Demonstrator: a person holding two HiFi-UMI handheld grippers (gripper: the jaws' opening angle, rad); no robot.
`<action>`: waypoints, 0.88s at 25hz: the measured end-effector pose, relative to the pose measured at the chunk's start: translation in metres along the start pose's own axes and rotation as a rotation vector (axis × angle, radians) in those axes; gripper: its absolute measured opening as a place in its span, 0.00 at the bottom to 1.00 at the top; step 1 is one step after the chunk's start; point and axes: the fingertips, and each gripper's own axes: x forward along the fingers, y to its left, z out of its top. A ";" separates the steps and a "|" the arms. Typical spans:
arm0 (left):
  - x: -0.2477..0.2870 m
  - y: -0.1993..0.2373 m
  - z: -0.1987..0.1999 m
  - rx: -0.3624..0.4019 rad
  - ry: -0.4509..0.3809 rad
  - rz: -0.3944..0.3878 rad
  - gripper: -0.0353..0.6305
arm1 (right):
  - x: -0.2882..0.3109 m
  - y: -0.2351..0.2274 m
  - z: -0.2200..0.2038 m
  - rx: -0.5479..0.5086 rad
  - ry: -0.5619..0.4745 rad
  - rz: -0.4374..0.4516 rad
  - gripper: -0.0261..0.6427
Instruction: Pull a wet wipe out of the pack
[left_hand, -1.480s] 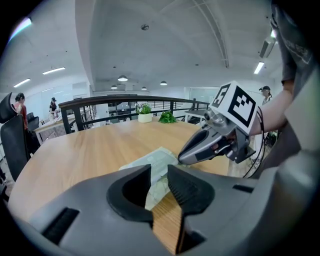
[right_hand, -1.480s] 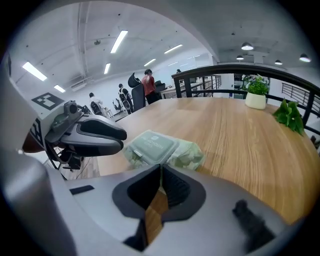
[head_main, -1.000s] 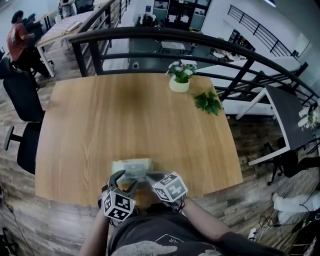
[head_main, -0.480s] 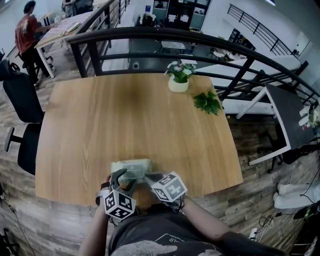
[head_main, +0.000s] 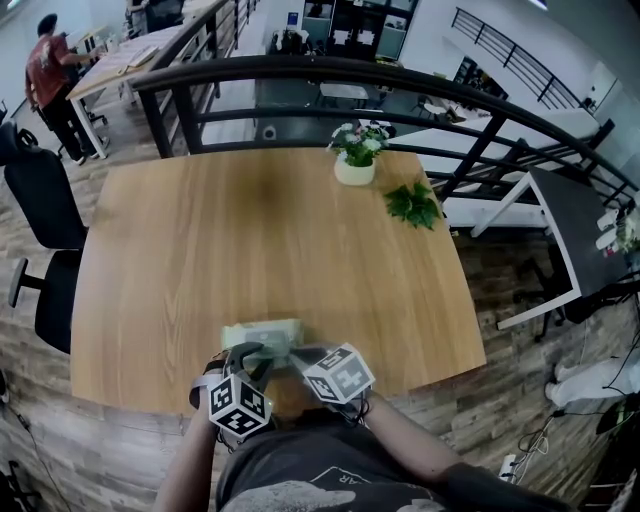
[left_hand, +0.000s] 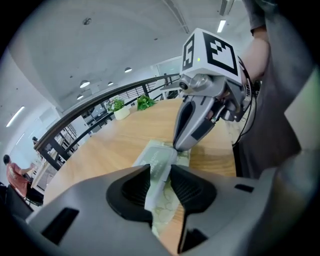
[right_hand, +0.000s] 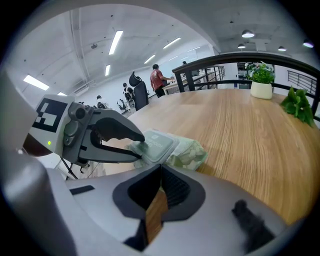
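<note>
**So the left tongs are finally biting the lid**

Okay, the left gripper (left_hand: 159, 173) is the one doing something here. Its jaws were gaping wide a second ago and have just been closing. They're now sitting about halfway in, with the edge of the flip lid (right_hand: 157, 142) between them. In the right gripper view one finger is lying on top of the lid and the other is tucking in under its edge, so I'm reading that as a pinch on the lid, not on a wipe.

The right gripper (left_hand: 176, 146) is staying clenched with nothing between its jaws. Its closed tip is resting at the far end of the pack (head_main: 262, 333), probably pinning it.

The pack isn't shifting at all. It's lying flat right at the near edge of the tabletop (head_main: 270, 230), a bit left of that edge's middle.

Its long axis is running along that near edge, with the lid facing up. The lid's free edge is facing the left tongs.

My guess is the lid is about to get flipped open. No wipe is showing yet, so the real pull isn't happening yet.
</note>
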 end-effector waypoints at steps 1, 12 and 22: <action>0.000 0.000 0.000 -0.007 0.001 -0.014 0.25 | 0.000 0.000 0.000 0.002 -0.001 0.000 0.08; 0.001 -0.002 0.004 0.008 0.006 -0.099 0.21 | -0.001 -0.002 0.001 0.014 -0.006 -0.005 0.08; -0.009 0.006 0.017 0.002 -0.064 -0.119 0.14 | 0.000 -0.004 0.001 0.019 -0.009 -0.010 0.08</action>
